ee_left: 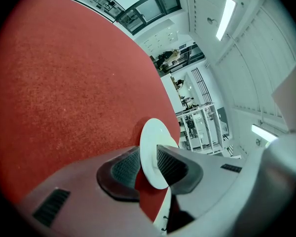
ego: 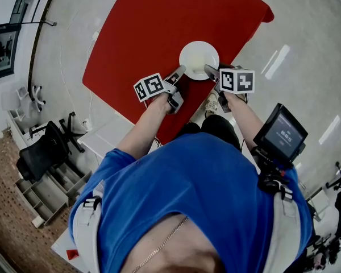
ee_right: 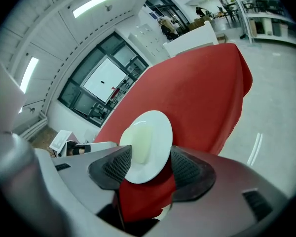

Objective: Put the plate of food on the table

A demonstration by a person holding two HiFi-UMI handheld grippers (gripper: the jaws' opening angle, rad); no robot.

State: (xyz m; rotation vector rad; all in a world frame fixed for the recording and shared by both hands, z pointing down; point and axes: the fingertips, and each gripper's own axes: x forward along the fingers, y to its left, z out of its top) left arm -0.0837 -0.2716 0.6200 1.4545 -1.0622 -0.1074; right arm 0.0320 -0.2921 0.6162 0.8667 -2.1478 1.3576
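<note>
plate [ego: 199, 60] w/ pale food [ee_right: 140, 142] looks set down on red desk [ego: 153, 27], near front edge; left hand-held gripper [ee_left: 149, 166] clenched on plate rim, prob steadying it flat; right hand-held gripper [ee_right: 147, 168] released, jaws wide w/ rim between them unpinched

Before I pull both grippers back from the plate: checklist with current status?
1. Plate over the table: ok. The plate is on the red-covered table, close to its near edge.
2. Plate resting flat, full weight down: cannot tell from these views.
3. Food in place: ok. The pale food sits in the middle of the plate.
4. Right gripper released: ok. Its fingers stand apart, with the plate rim loose between them.
5. Left gripper released: not ok. Its fingers are clamped on the plate rim.
6. Margin from the table edge: cannot tell. Check it before letting go.
</note>
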